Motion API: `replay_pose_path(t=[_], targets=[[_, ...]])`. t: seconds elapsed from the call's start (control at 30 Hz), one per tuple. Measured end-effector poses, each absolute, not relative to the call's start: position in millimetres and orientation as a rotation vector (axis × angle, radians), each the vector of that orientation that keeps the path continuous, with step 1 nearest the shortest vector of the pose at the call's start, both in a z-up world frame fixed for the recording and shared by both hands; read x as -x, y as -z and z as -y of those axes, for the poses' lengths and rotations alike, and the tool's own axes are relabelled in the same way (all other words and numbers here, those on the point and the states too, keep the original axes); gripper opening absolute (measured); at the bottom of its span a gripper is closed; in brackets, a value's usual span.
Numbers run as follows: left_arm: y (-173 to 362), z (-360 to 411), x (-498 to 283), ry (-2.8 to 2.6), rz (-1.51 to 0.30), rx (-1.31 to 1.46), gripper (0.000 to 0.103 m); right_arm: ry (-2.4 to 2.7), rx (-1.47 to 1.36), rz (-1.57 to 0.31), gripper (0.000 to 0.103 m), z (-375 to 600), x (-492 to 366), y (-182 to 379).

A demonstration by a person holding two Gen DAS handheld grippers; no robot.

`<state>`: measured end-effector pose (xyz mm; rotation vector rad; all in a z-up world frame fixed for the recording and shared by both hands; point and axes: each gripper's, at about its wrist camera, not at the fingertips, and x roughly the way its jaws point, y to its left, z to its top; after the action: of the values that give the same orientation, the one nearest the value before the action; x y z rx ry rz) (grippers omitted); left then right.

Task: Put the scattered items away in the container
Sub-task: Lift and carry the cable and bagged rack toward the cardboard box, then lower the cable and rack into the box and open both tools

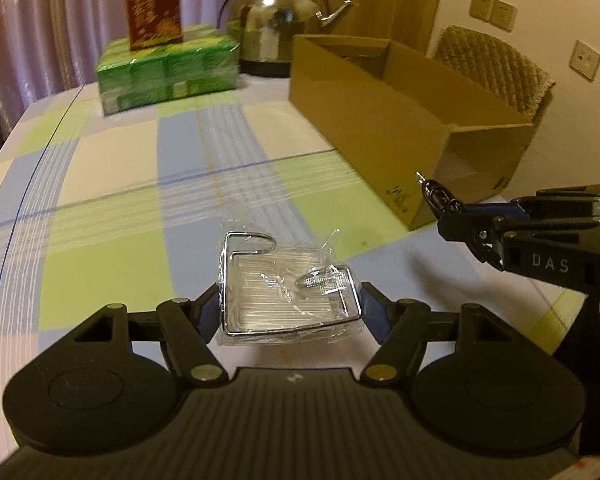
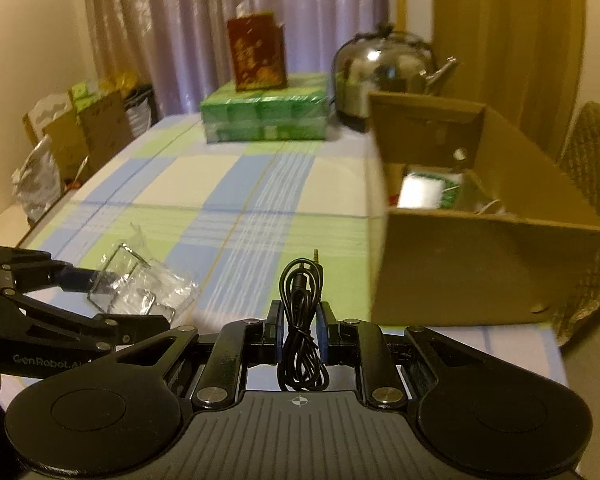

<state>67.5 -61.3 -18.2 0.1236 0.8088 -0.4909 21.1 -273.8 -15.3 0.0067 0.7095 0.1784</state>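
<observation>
Left wrist view: left gripper (image 1: 290,306) jaws spread wide either side of the wrapped wire rack (image 1: 288,292) on the tablecloth (image 1: 112,208), not yet closed. Cardboard box (image 1: 384,120) lies ahead-right, open table between.

Right wrist view: right gripper (image 2: 299,322) clenched on coiled black cable (image 2: 302,320), coil upright, plug up. Box just ahead-right, top open; the right gripper is nearer.
</observation>
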Motion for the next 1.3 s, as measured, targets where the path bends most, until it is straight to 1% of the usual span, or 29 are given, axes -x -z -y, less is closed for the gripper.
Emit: replay_pose_path(t=[0.2, 0.37, 0.6, 0.73, 0.9, 1.13, 1.3], targets=[[-9, 104, -81, 0.565, -0.752, -0.161, 0.066, -0.091, -0.047, -0.633, 0.013, 323, -26, -20], [-38, 147, -102, 0.629, -0.678, -0.192, 0.066, -0.037, -0.065, -0.577, 0.013, 368, -50, -51], [-62, 210, -145, 0.721, -0.612, -0.229, 0.066, -0.028, -0.117, -0.609, 0.013, 421, -108, -61], [-60, 240, -166, 0.761, -0.608, -0.248, 0.066, -0.034, -0.163, -0.635, 0.013, 444, -133, -58], [-44, 265, -185, 0.792, -0.621, -0.292, 0.066, -0.044, -0.177, -0.687, 0.013, 457, -160, -45], [-22, 283, -195, 0.789, -0.64, -0.359, 0.067, -0.043, -0.198, -0.732, 0.013, 463, -169, -24], [-15, 279, -194, 0.78, -0.631, -0.377, 0.072, -0.047, -0.205, -0.736, 0.013, 463, -168, -21]])
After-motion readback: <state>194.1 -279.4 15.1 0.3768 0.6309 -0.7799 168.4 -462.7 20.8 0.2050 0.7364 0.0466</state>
